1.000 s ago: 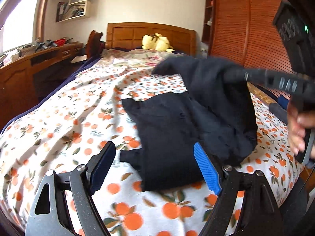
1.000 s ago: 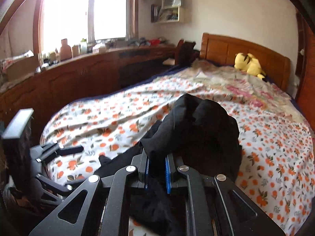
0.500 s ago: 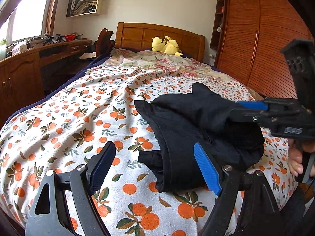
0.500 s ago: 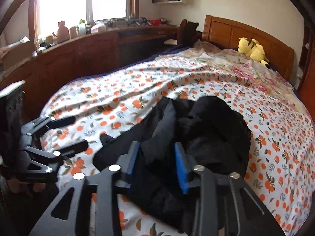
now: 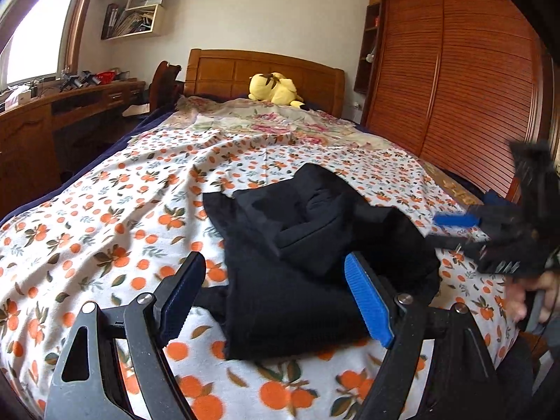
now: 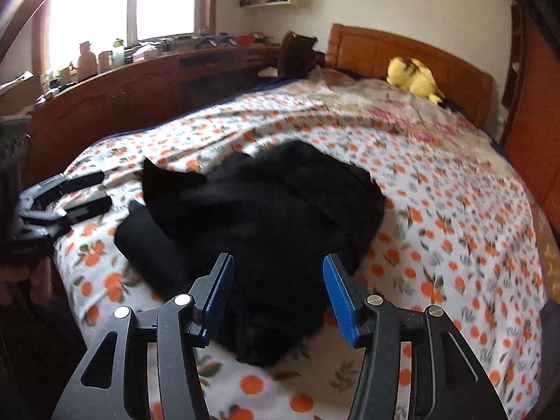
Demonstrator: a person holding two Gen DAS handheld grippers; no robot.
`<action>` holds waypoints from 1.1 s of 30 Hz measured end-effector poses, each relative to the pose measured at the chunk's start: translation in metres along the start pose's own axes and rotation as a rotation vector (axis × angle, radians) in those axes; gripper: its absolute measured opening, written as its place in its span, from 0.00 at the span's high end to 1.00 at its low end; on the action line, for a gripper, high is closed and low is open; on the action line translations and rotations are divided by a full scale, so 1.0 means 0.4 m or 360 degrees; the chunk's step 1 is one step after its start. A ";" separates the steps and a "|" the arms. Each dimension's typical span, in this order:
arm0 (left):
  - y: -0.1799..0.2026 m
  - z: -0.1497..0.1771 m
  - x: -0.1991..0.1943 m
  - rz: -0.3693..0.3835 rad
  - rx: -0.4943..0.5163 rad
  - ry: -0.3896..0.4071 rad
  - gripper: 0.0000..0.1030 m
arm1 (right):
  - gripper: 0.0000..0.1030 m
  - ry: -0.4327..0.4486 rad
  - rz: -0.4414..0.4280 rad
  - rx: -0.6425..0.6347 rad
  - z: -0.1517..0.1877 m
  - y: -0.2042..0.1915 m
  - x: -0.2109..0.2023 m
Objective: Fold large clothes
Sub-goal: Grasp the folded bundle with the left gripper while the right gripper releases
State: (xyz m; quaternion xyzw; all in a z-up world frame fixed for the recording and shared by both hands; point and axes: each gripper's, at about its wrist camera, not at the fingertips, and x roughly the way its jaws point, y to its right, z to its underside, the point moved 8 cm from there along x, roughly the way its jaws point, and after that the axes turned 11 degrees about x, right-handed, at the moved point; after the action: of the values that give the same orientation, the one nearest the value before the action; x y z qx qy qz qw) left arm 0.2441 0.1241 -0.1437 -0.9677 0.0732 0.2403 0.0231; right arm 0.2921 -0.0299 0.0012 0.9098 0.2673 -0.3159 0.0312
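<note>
Lying heaped before both tools: black garment | right tool just opening, empty | left tool wide, empty

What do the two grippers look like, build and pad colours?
Both look alike: black frames with triangular cutouts and silver pivot screws. The left gripper has one bright blue ribbed pad and one that reads dark navy, in shadow. The right gripper has two blue pads. Seen from the side, its blurred black body bears small white markings. No cables or sleeves show.

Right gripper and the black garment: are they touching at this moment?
Apart. In the left wrist view the right gripper sits off the black garment, with orange-print bedspread showing between. Its jaws have just been opening, nothing between them.
</note>
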 end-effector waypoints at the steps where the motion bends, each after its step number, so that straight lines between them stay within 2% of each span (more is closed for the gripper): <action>1: 0.007 -0.006 0.001 0.0006 -0.0002 0.0009 0.20 | 0.47 -0.0031 -0.0014 0.0026 0.015 0.008 0.015; 4: 0.031 -0.028 0.008 0.0048 -0.0006 0.0044 0.20 | 0.48 -0.0123 -0.0092 0.0068 0.062 0.014 0.051; 6: 0.048 -0.038 0.017 0.0065 0.0005 0.0054 0.21 | 0.48 -0.0139 -0.0096 0.0055 0.081 0.009 0.072; 9: 0.076 -0.039 0.049 0.0065 0.0060 0.0008 0.38 | 0.48 -0.0150 -0.0075 0.0018 0.096 0.006 0.096; 13: 0.098 -0.025 0.095 0.0056 0.0109 -0.0072 0.50 | 0.48 -0.0144 -0.0111 0.0016 0.114 0.008 0.092; 14: 0.098 -0.022 0.100 0.0059 0.0114 -0.0080 0.63 | 0.48 -0.0135 -0.0120 0.0018 0.110 0.020 0.086; 15: 0.103 -0.021 0.108 0.0089 0.0119 -0.0090 0.82 | 0.48 -0.0128 -0.0128 0.0017 0.112 0.021 0.082; 16: 0.109 -0.019 0.111 0.0114 0.0126 -0.0100 0.90 | 0.48 -0.0123 -0.0137 0.0016 0.113 0.023 0.079; 19: 0.115 -0.025 0.101 0.0052 0.0183 -0.0111 0.92 | 0.48 -0.0108 -0.0169 0.0025 0.139 0.047 0.054; 27: 0.064 -0.080 -0.029 -0.0106 0.0162 -0.0040 0.93 | 0.52 0.0019 -0.0325 -0.0065 0.073 0.010 -0.022; 30: 0.031 -0.066 -0.053 -0.0166 0.0173 -0.0054 0.93 | 0.56 0.0083 -0.0387 -0.0075 0.032 -0.023 -0.047; 33: -0.001 -0.030 -0.042 -0.0182 0.0173 -0.0129 0.93 | 0.61 0.0155 -0.0428 -0.0047 -0.012 -0.044 -0.063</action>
State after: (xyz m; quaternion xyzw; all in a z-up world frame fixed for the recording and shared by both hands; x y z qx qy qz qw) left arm 0.2350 0.1257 -0.1254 -0.9571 0.0297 0.2731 0.0922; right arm 0.2691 -0.0256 0.0218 0.8796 0.3925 -0.2687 -0.0110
